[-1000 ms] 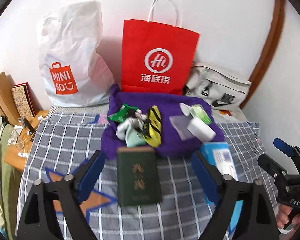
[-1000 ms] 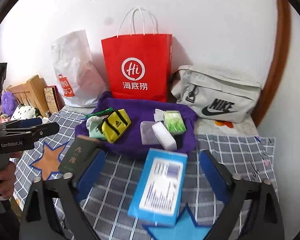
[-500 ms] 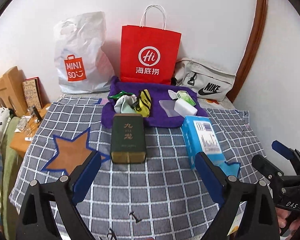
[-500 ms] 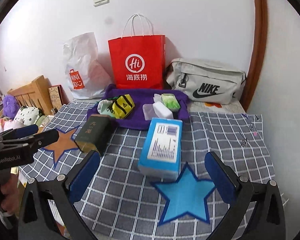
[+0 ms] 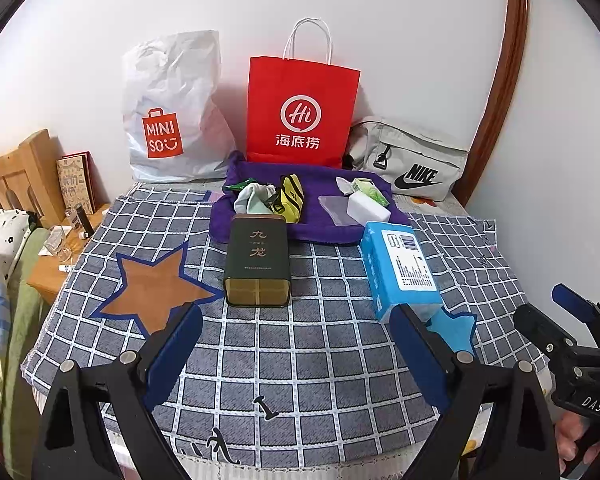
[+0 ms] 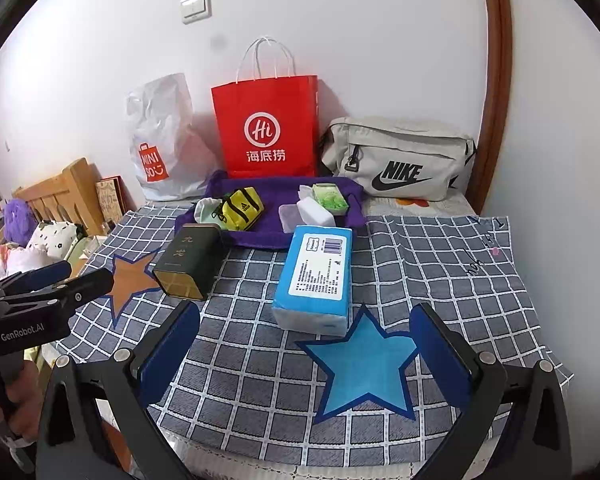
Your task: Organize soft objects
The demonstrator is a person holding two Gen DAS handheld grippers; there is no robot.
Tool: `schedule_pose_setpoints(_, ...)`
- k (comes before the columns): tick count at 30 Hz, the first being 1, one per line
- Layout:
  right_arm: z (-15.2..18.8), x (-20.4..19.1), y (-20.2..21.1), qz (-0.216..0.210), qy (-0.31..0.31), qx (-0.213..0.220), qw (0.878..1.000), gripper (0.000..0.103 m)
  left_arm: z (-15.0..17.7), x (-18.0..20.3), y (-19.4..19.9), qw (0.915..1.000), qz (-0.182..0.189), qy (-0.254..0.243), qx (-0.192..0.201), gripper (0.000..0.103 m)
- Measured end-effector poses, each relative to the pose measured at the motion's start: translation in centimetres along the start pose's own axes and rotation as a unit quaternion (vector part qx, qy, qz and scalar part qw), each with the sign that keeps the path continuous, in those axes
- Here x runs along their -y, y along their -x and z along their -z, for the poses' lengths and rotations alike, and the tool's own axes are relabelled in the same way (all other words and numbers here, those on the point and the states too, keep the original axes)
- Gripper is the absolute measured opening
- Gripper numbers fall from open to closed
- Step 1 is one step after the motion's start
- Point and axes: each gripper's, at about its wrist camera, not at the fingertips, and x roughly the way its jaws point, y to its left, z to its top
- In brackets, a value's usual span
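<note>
A purple towel (image 5: 324, 232) lies at the back of the checked cloth (image 5: 300, 352). On it sit a yellow mini bag (image 5: 292, 198), a pale rolled cloth (image 5: 252, 200), a white block (image 5: 368, 208) and a green packet (image 6: 330, 198). In front of the towel lie a dark green tin (image 5: 258, 264) and a blue tissue pack (image 5: 400, 268). My left gripper (image 5: 296, 320) hangs open and empty just short of the tin. My right gripper (image 6: 304, 312) is open and empty near the blue tissue pack (image 6: 316, 276), over a blue star (image 6: 364, 364).
A white MINISO bag (image 5: 172, 120), a red paper bag (image 5: 300, 112) and a grey Nike bag (image 5: 412, 164) stand against the wall. An orange star (image 5: 156, 284) marks the cloth's left side. A wooden bedside stand (image 5: 60, 256) with small items lies left.
Both grippers have drawn back from the towel toward the cloth's front edge, so the tin, the tissue pack and both stars now lie ahead of the fingers. Nothing was picked up.
</note>
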Motion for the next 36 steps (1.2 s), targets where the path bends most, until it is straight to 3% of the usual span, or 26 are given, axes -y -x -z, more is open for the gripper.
schedule_pose_setpoints(36, 0.8, -0.5, 2.0, -0.004, 0.0, 0.01, 1.0, 0.103, 1.2, 0.1, 1.5, 0.9999, -0.004, -0.007, 0.01, 0.095)
